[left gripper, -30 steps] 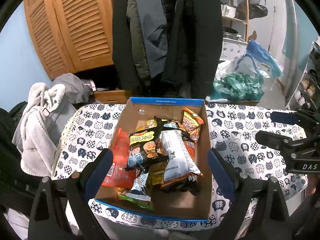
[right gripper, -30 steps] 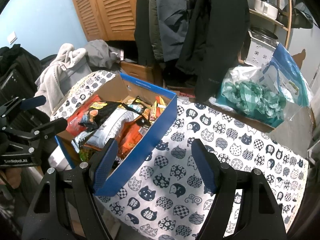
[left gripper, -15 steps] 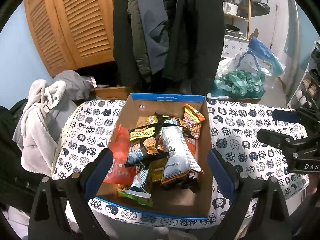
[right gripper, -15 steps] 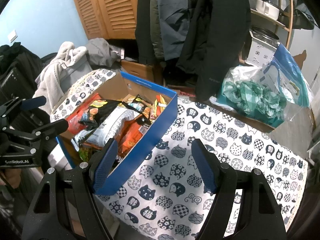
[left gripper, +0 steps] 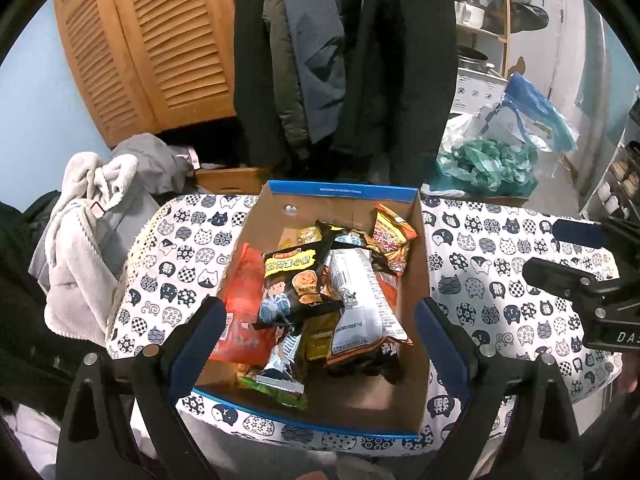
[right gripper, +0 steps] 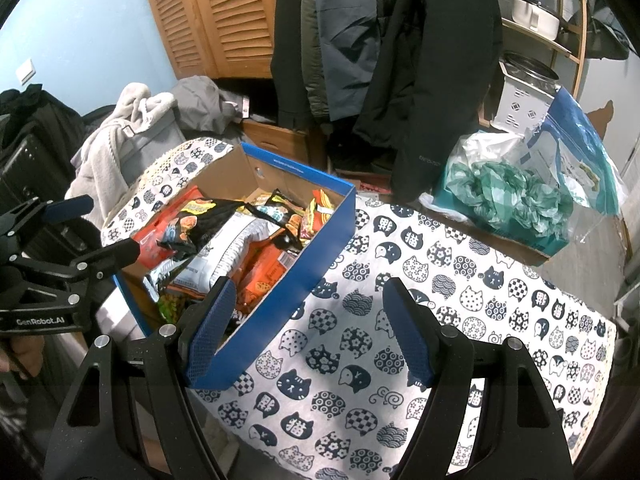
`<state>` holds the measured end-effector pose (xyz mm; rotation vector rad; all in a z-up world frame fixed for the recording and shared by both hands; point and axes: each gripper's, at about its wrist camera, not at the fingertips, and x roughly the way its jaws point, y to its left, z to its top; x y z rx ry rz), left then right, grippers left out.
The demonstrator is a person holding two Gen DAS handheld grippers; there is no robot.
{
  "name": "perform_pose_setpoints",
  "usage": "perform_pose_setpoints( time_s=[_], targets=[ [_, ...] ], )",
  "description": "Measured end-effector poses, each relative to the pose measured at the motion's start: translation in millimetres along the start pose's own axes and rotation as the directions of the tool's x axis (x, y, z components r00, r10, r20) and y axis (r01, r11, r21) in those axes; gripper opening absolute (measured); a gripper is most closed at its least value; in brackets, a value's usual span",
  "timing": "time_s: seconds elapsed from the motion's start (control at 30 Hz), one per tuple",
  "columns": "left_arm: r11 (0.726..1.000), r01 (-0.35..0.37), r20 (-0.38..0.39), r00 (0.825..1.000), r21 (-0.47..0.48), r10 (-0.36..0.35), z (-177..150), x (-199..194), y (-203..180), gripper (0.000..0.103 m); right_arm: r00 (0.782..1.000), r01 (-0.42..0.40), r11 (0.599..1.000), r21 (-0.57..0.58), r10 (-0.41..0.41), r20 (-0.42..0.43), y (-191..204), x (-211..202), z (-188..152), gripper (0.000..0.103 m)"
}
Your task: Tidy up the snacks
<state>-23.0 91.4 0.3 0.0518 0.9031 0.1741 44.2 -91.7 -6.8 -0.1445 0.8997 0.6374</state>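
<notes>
A cardboard box with a blue outside [left gripper: 344,190] sits on the cat-print tablecloth [left gripper: 480,280] and holds several snack packets. Among them are a red packet [left gripper: 244,320], a black cartoon packet [left gripper: 292,284] and a white packet [left gripper: 360,300]. My left gripper [left gripper: 320,344] hovers open above the box's near end, nothing between its fingers. My right gripper [right gripper: 310,332] stands open over the tablecloth [right gripper: 440,280], just right of the box's blue wall [right gripper: 296,288]. Each gripper shows at the edge of the other's view: the right gripper [left gripper: 580,264], the left gripper [right gripper: 80,232].
Dark coats [left gripper: 340,60] hang behind the table in front of louvred wooden doors [left gripper: 160,40]. A pile of grey clothes [left gripper: 92,216] lies at the left. A clear bag of green material [right gripper: 512,196] sits at the table's far right, with shelves [right gripper: 536,20] behind.
</notes>
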Motion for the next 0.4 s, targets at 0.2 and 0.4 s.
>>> perform_pose_setpoints(
  time_s=[0.2,0.4],
  targets=[
    [1.000,0.006,-0.001,1.000,-0.002,-0.006,0.6,-0.3,0.4,0.096,1.000,0.000,1.000,-0.002,0.000,-0.004,0.2,0.6,-0.4,0.075],
    [1.000,0.015,-0.003,1.000,-0.008,-0.015,0.9,-1.1,0.6,0.096,1.000,0.000,1.000,-0.003,0.000,-0.005,0.2,1.1,-0.6,0.075]
  ],
)
